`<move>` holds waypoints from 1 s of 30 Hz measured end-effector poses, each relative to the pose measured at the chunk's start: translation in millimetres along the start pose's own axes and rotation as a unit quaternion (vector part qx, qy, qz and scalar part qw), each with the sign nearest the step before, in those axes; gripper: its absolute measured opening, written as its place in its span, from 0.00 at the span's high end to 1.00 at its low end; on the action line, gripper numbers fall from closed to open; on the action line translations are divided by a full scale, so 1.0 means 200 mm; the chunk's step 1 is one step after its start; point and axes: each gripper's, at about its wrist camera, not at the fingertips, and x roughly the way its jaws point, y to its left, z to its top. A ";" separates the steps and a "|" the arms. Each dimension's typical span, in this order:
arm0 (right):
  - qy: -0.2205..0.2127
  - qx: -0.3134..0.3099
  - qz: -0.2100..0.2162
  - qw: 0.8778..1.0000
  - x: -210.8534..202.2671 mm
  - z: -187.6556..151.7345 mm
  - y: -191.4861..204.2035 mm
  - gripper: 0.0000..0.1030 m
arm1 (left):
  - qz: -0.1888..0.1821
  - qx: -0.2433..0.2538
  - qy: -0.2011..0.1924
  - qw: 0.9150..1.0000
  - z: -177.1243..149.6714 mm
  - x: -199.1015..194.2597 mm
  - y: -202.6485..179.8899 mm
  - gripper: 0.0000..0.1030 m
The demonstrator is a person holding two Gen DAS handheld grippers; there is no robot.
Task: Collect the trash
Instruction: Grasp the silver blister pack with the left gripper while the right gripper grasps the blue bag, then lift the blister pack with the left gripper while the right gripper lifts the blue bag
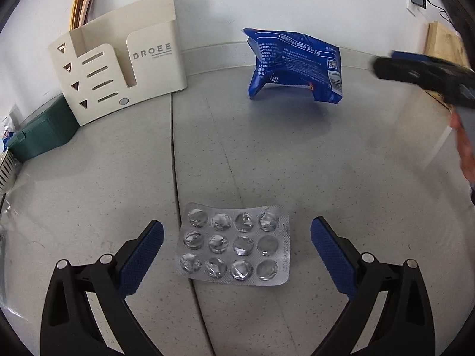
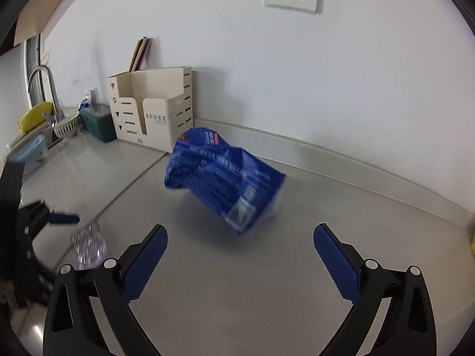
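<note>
Two pieces of trash lie on the grey counter [image 1: 356,163]: a spent blister pack [image 1: 234,244] (foil up) between the spread fingers of the left gripper [image 1: 237,234], and a crumpled blue wrapper [image 2: 219,178] ahead of the right gripper [image 2: 240,237], likewise spread and empty.

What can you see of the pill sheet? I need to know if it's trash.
The pill sheet is a silver foil blister pack with twelve pockets in three rows of four. Most look crushed and burst; two at the right look flat. It lies flat on the grey counter, across a seam, between the open left tongs, touching neither finger.
</note>
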 end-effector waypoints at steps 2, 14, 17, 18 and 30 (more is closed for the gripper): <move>0.002 -0.021 -0.016 1.000 0.09 0.05 0.02 0.03 | -0.013 -0.013 -0.002 1.000 0.01 0.00 0.02 0.07; 0.032 0.014 -0.010 0.999 0.39 0.10 -0.07 0.03 | -0.014 0.001 0.010 1.000 -0.02 -0.02 -0.06 0.28; 0.033 0.012 0.004 0.999 0.40 0.12 -0.06 0.03 | -0.037 -0.014 0.002 0.999 -0.02 -0.05 -0.04 0.32; 0.031 0.009 0.007 0.999 0.40 0.12 -0.05 0.03 | -0.043 -0.015 -0.002 0.999 -0.02 -0.07 -0.04 0.33; 0.039 -0.040 0.013 0.998 0.43 0.08 0.05 0.36 | -0.065 -0.038 -0.016 0.997 -0.03 -0.11 0.00 0.33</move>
